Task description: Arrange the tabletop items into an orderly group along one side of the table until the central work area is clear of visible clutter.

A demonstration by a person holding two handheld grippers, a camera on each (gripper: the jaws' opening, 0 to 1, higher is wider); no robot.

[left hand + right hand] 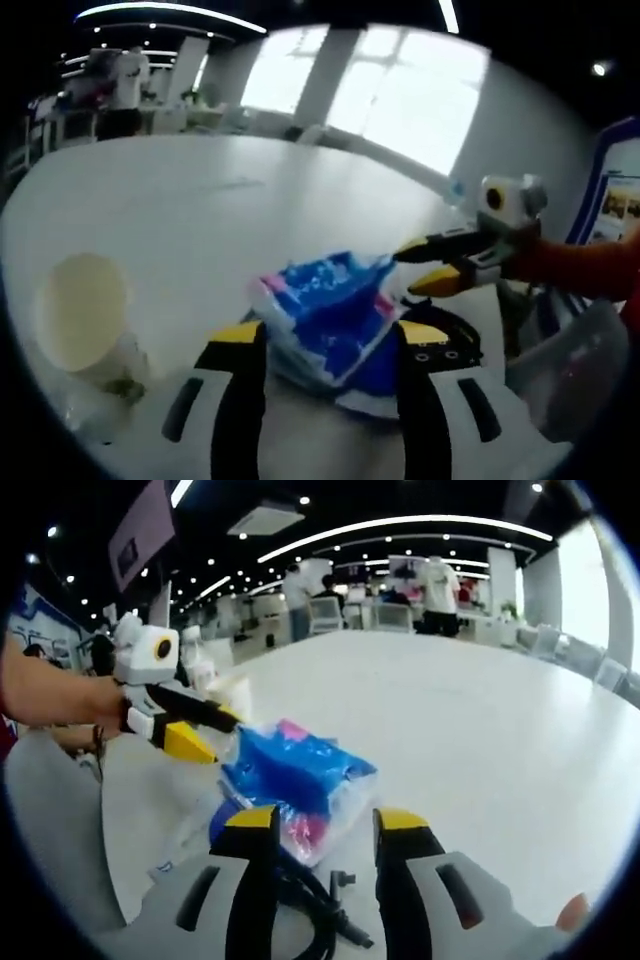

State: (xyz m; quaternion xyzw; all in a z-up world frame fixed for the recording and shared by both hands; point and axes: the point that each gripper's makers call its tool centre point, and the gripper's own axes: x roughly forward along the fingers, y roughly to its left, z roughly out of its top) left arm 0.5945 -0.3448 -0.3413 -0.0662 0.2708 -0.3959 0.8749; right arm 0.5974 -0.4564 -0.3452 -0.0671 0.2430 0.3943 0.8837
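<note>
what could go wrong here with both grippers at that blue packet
1. Both the left gripper and the right gripper sit at the same soft blue packet; pulling apart could tear it.
2. A black cable lies under the packet and may get dragged along.
3. The paper cup lies tipped beside the left gripper; a sweep could roll it across the white table.

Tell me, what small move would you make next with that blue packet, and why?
Probably close the left hand-held gripper on the blue packet and slide it toward the table edge. The packet lies between its open jaws, the right hand-held gripper is at its far corner, and a paper cup lies nearby.
</note>
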